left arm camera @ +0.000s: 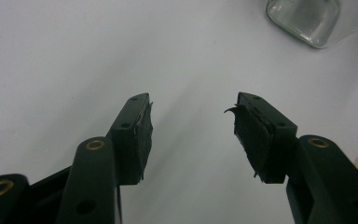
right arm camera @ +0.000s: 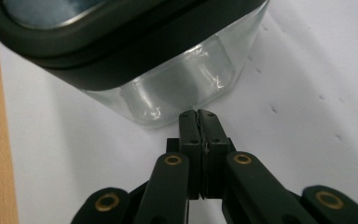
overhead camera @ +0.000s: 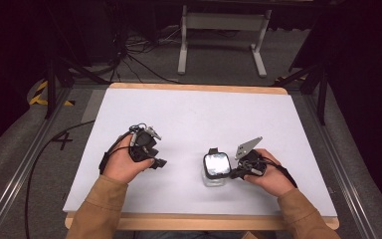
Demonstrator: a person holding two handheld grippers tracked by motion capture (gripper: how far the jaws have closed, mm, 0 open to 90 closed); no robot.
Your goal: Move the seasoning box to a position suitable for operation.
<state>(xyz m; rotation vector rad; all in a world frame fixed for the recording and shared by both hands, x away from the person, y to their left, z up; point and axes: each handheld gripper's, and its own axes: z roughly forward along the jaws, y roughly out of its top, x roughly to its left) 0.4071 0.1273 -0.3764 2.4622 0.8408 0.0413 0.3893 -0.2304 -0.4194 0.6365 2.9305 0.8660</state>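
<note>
Glass jar point(overhead camera: 216, 169) touched by closed right gripper point(overhead camera: 235, 174); left gripper point(overhead camera: 160, 163) agape

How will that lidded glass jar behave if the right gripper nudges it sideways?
The glass jar looks rigid and thick-walled, so probably heavy for its size and breakable if knocked over. Its squarish body with flat sides should slide on the white table rather than roll. The right gripper, jaws shut at its lower wall, pushes low, so tipping seems unlikely.

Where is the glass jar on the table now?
In the high view, the glass jar stands right of centre near the table's front edge, just beside the right tool.
</note>
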